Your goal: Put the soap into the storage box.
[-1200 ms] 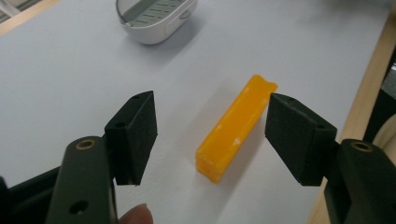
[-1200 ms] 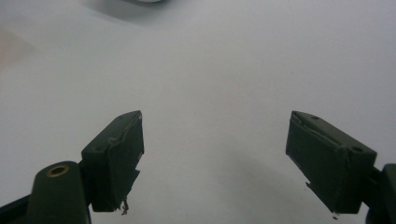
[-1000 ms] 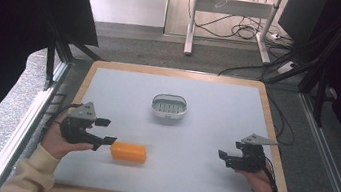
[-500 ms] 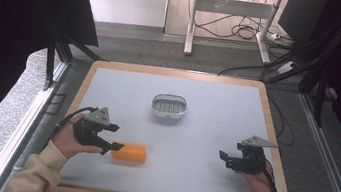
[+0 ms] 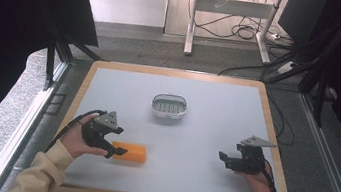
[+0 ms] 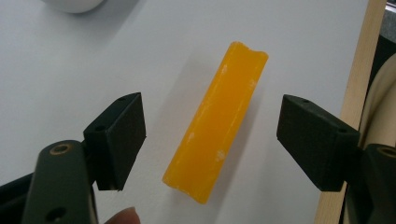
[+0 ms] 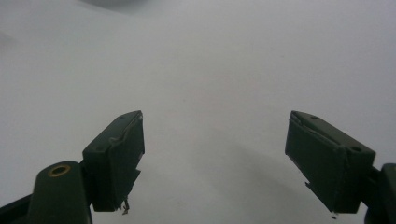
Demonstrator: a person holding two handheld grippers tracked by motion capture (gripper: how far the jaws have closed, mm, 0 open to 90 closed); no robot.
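**Left gripper closes in on the orange block, jaws wide apart**

The left gripper now sits at the near-left part of the table, its jaws spread wide with the orange block between them and nothing yet gripped. 1 second ago it stood clear to the left of the block; half a second ago it had reached the block's left end, and now it is further over that end. In the left gripper view the block lies flat on the white surface between the 2 jaws, running lengthwise away from the camera, with a clear gap on either side. A fingertip shows at the bottom edge.

The block itself has not shifted across the 3 frames. The small white oval basket stays at the middle of the table, well apart from the block.

The right gripper rests at the near-right in the same spot as before, its jaws wide open over bare table and holding nothing.
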